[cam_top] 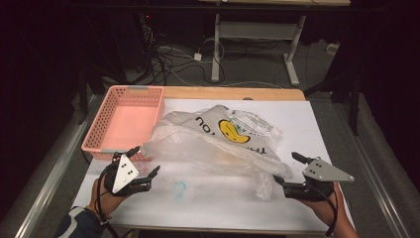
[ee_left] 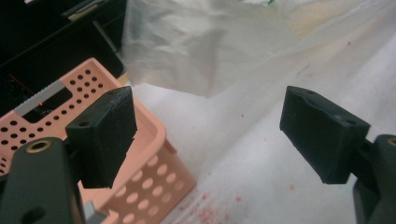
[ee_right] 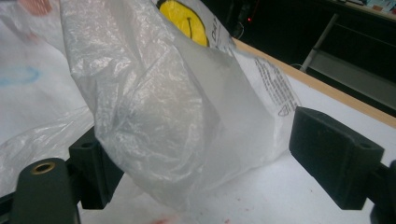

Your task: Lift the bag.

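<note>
Right claw (cam_top: 286, 169): released, jaws wide apart, set astride a limp fold of the thin plastic bag (cam_top: 208, 141) without pinching it. Seen along that claw (ee_right: 224, 158), with the film (ee_right: 154, 107) drooping between the pads, against the left-hand one and clear of the other. Left claw (cam_top: 145, 159): likewise unclenched, gripped nothing. Had the bag's near edge (ee_left: 201, 46) ahead of its jaws, not yet reached, and the pink perforated basket (ee_left: 159, 135) close beside its left jaw.

Bag: lay crumpled on the white worktop (cam_top: 223, 198), ahead of both claws and between them, smiley print (cam_top: 233, 131) up, far-left corner close to or touching the basket (cam_top: 99, 134); could not tell which.

Risks, as judged from here:
- Could have closed the right claw on a single slack layer. Would likely have let the slick film slide out, or stretched and torn it under a pull.
- Could have caught both layers at once and pinched the mouth shut instead of opening it.
- Could have knocked or shoved the basket if the left claw swung forward, given how near its left jaw sat.
- Could have dragged the whole bag toward the right claw if pulled from that side alone, away from the left claw's reach.
</note>
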The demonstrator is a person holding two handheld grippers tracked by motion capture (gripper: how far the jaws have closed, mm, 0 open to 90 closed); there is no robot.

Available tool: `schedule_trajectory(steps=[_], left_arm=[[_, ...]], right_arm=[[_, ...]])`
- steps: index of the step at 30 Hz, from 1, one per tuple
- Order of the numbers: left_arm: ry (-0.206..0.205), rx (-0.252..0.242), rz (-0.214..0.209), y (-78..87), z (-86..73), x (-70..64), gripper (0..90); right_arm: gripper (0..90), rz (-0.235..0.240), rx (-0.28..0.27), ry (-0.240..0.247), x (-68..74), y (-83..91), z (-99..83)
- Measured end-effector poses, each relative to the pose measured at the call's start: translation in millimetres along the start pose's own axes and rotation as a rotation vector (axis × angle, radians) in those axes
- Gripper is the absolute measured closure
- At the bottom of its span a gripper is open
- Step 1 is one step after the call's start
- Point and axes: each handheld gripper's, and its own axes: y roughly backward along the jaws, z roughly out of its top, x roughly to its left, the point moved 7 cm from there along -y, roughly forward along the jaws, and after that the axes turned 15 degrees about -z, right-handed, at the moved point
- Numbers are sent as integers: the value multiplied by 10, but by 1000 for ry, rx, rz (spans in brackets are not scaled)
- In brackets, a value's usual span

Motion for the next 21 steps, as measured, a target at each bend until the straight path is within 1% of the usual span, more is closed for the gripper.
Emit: schedule_trajectory(steps=[1, 2, 4, 8, 11, 13, 14, 16, 18, 21], left_arm=[[7, 9, -4, 2, -33, -15, 183], [7, 15, -8, 5, -60, -26, 183], [1, 33, -9, 14, -112, -44, 183], [18, 50, -19, 28, -213, -68, 183], [22, 68, -22, 35, -287, -84, 182], [26, 74, -29, 40, -326, -104, 182], [22, 80, -30, 39, -344, -115, 182], [11, 100, -34, 32, -378, -135, 182], [9, 107, -36, 21, -396, -147, 182], [7, 111, -41, 6, -406, -144, 182]], right_arm=[[163, 2, 2, 10, 17, -11, -25], [163, 5, 10, 10, 30, -21, -52], [164, 0, 11, 12, 42, -45, -103], [163, -2, 27, 17, 64, -90, -209], [163, 5, 33, 7, 90, -106, -274], [163, 6, 46, 27, 109, -130, -342], [163, 9, 50, 31, 112, -144, -376], [163, 15, 62, 18, 124, -162, -436], [163, 20, 66, 25, 147, -170, -481], [163, 28, 69, 18, 166, -170, -500]])
